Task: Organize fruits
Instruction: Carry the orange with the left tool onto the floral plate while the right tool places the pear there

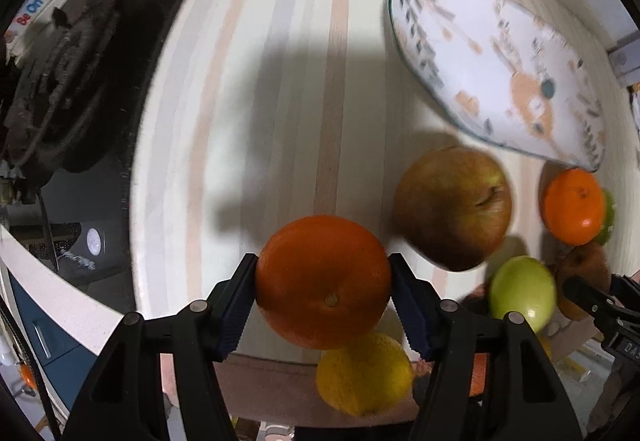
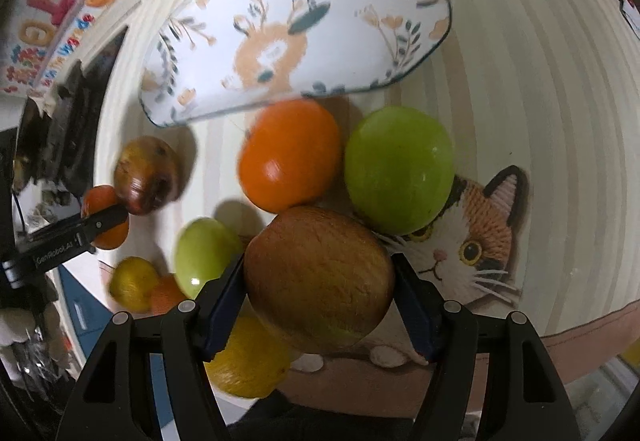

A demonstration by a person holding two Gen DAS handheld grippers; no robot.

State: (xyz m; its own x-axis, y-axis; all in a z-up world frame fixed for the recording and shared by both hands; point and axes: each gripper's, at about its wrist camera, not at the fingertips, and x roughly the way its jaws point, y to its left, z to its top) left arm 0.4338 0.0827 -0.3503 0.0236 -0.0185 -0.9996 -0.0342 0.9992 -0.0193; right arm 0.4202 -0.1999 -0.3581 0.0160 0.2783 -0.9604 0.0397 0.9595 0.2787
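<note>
The orange (image 1: pixel 323 281) is clamped in the left gripper (image 1: pixel 323 297), pads (image 1: pixel 236 305) pressed on its widest girth, held above the striped tablecloth (image 1: pixel 280 81) short of the patterned plate (image 1: pixel 496 69). It looks firm and fairly heavy, with a pebbled rind that should not slip; a grip across the middle suits it. The right gripper (image 2: pixel 320 301) is closed on a brownish apple (image 2: pixel 320 277), likewise near the plate (image 2: pixel 296 29). Its skin is smoother, so it is likelier to slide or bruise if squeezed hard. Loose beside the plate lie a tangerine (image 2: pixel 290 155), a green apple (image 2: pixel 400 169) and a mottled apple (image 2: pixel 146 175); farther off, a lemon (image 1: pixel 364 373).
</note>
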